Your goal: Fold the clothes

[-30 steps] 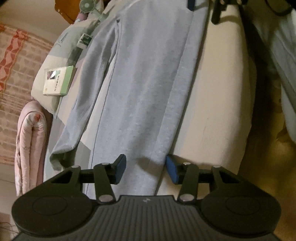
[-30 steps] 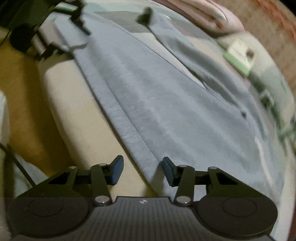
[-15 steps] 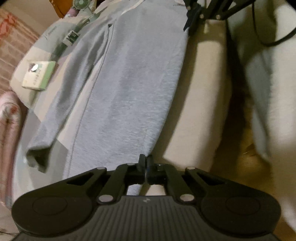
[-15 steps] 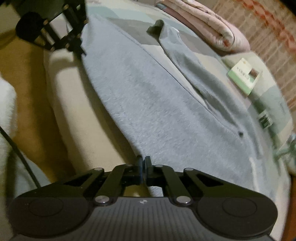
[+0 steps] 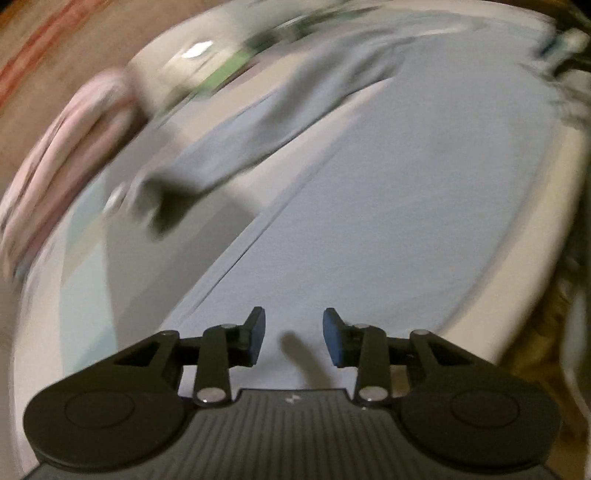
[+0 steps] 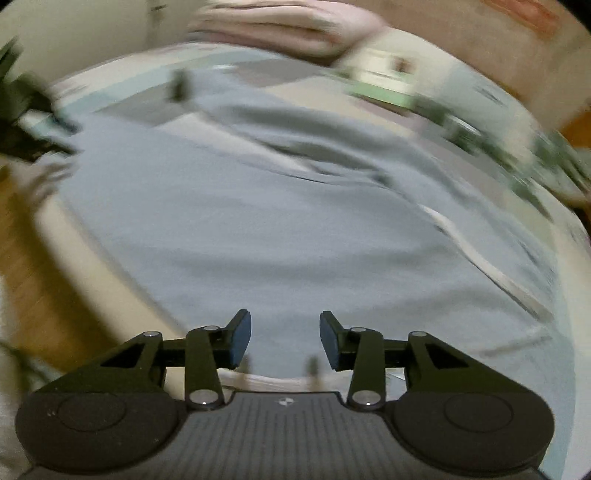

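Both views heavily motion-blurred. Left wrist view, far left: a pink folded blanket [image 5: 70, 147] at the bed's edge, then the bed [image 5: 74, 280] itself, pale with a light blue patch. A grey long-sleeved garment [image 5: 388, 206] lies spread flat across the bed, its sleeve [image 5: 236, 147] running out toward the far left, cuff end dark and smeared. Near edge, the left gripper [image 5: 294, 339] hovers over the garment's body; jaws apart and opening, nothing between the blue pads, only fabric beneath. Right wrist view: wood-toned floor [image 6: 40, 266] at left, then the same garment [image 6: 295, 229] filling the middle, pink blanket [image 6: 280, 26] beyond it at the far edge, a green-and-white blurred item [image 6: 388, 77] far right. The right gripper [image 6: 285, 339] sits over the garment's near hem, jaws apart and opening, gripping nothing.
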`<state>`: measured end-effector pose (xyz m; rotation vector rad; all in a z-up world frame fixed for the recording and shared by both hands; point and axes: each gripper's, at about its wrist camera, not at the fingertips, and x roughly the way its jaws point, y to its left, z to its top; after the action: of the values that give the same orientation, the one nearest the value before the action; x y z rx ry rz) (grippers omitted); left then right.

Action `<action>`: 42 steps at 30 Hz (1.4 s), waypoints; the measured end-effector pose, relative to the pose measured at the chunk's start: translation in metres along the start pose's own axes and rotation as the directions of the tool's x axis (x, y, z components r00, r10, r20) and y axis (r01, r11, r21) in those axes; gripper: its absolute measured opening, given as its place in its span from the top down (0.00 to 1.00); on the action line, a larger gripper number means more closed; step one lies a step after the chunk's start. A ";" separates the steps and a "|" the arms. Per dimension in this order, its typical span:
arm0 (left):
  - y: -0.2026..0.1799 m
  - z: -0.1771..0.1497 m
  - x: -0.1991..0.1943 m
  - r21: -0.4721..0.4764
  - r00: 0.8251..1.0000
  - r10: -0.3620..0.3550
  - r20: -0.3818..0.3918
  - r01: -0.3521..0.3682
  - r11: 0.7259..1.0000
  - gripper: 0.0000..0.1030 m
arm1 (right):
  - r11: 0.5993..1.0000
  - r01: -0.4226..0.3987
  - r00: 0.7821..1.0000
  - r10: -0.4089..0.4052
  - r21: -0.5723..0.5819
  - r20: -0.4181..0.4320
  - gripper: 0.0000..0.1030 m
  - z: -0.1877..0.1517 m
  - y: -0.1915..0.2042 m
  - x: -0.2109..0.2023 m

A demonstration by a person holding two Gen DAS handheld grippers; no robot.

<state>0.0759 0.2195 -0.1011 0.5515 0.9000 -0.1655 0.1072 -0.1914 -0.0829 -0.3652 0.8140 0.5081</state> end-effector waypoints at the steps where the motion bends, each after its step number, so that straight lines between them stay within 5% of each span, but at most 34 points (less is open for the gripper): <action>1: 0.008 -0.007 0.006 -0.049 1.000 0.006 -0.020 -0.007 0.999 0.65 | 0.998 0.023 1.000 -0.023 0.053 0.000 0.55 -0.004 -0.014 0.003; 8: 0.044 -0.047 0.014 -0.316 0.996 0.027 -0.084 -0.052 0.947 0.45 | 0.941 0.101 0.994 -0.082 0.323 -0.072 0.51 -0.044 -0.080 0.029; 14: 0.037 -0.032 0.002 -0.270 0.983 0.133 -0.125 -0.162 0.949 0.49 | 0.919 0.162 0.986 -0.136 0.359 -0.099 0.48 -0.055 -0.095 0.008; 19: 0.021 0.008 0.000 -0.300 0.999 0.032 0.021 -0.024 0.954 0.46 | 0.891 0.219 0.974 -0.225 0.398 -0.031 0.48 -0.039 -0.123 0.013; 24: 0.007 0.027 0.026 -0.333 0.998 -0.043 0.039 0.053 0.941 0.46 | 0.833 0.330 0.944 -0.288 0.444 -0.161 0.46 -0.055 -0.160 0.040; 27: 0.011 0.015 0.040 -0.406 0.999 -0.043 -0.013 0.034 0.913 0.42 | 0.816 0.329 0.944 -0.295 0.476 -0.147 0.51 -0.077 -0.169 0.024; 29: 0.018 0.003 0.041 -0.472 0.999 -0.039 -0.015 0.028 0.881 0.35 | 0.821 0.362 0.932 -0.320 0.441 -0.168 0.52 -0.082 -0.163 0.018; 33: 0.027 -0.012 0.037 -0.511 0.999 0.013 -0.046 -0.035 0.859 0.33 | 0.822 0.384 0.923 -0.337 0.420 -0.184 0.52 -0.081 -0.158 0.017; 38: 0.036 -0.015 0.023 -0.499 0.995 0.083 -0.062 -0.103 0.860 0.36 | 0.806 0.392 0.920 -0.337 0.443 -0.201 0.43 -0.066 -0.151 0.009; 42: 0.046 -0.021 0.015 -0.526 0.995 0.093 -0.034 -0.097 0.845 0.36 | 0.862 0.285 0.958 -0.265 0.418 -0.107 0.32 -0.047 -0.115 0.002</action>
<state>0.0869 0.2711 -0.1057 0.0783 0.8767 0.1763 0.1448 -0.3080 -0.1012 -0.0786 0.8760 0.0424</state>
